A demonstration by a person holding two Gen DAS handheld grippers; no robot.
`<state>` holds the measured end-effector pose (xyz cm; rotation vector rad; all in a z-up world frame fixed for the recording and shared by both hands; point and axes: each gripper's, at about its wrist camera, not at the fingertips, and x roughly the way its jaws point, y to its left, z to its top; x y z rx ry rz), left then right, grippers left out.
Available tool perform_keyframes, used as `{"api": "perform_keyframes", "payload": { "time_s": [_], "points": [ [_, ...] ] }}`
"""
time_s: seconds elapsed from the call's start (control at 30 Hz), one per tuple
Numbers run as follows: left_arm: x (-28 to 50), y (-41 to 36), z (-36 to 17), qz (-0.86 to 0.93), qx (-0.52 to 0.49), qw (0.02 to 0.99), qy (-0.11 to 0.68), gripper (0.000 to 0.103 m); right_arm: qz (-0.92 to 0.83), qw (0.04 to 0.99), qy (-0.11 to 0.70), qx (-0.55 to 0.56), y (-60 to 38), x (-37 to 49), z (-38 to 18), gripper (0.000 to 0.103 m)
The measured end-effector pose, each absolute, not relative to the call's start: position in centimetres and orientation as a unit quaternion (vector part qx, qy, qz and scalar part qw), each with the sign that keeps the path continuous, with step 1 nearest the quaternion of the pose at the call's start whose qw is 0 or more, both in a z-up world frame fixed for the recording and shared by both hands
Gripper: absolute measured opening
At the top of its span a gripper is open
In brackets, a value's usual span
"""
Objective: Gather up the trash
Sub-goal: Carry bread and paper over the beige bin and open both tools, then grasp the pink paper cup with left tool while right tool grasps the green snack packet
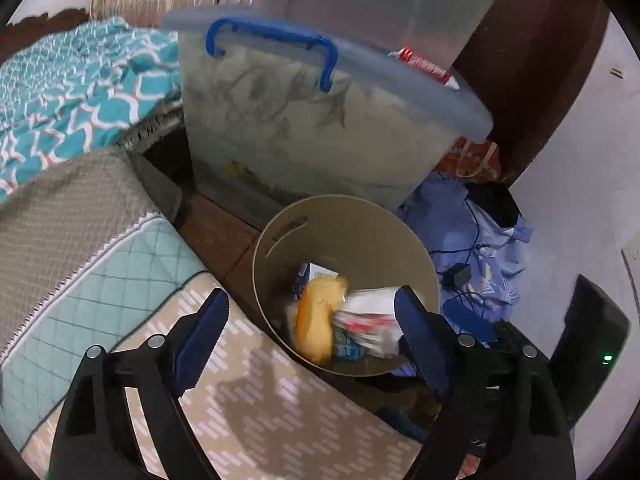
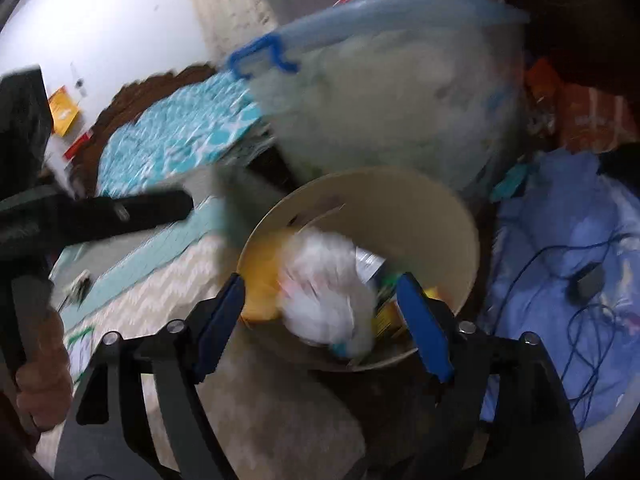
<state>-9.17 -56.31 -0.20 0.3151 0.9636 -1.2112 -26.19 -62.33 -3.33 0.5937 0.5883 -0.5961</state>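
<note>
On the left lies a bed with a teal patterned blanket (image 1: 80, 80). Beside it on the floor stands a round tan bin (image 1: 360, 224), in front of a clear storage box (image 1: 304, 136). The left gripper (image 1: 310, 318) hangs over the bin's near rim, jaws spread wide, gripping nothing; a yellow wrapper (image 1: 318, 320) lies below in the bin. The right gripper (image 2: 320, 304) is likewise wide open and empty above a blurred white bag (image 2: 324, 284). Blue cloth (image 1: 480, 240) lies right.

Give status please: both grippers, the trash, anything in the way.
Left gripper open, empty. Right gripper open, empty. Trash in the bin. Nothing blocking the bin mouth.
</note>
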Motion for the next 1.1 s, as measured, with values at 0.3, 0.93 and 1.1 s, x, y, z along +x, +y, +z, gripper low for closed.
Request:
{"api": "perform_keyframes", "payload": {
  "time_s": [0.3, 0.93, 1.1],
  "points": [
    [-7.6, -43.3, -0.4, -0.541, 0.113, 0.714, 0.429, 0.078, -0.21, 0.889, 0.24, 0.328, -56.6, -28.4, -3.4, 0.066],
    [3.0, 1.5, 0.7, -0.078, -0.046, 0.897, 0.432, 0.088, -0.037, 0.909, 0.338, 0.242, -41.9, -13.0, -1.8, 0.059],
    [6.3, 4.5, -0.8, -0.062, -0.096, 0.883, 0.456, 0.092, -0.042, 0.908, 0.355, 0.217, -39.1, -11.6, -1.6, 0.07]
  ]
}}
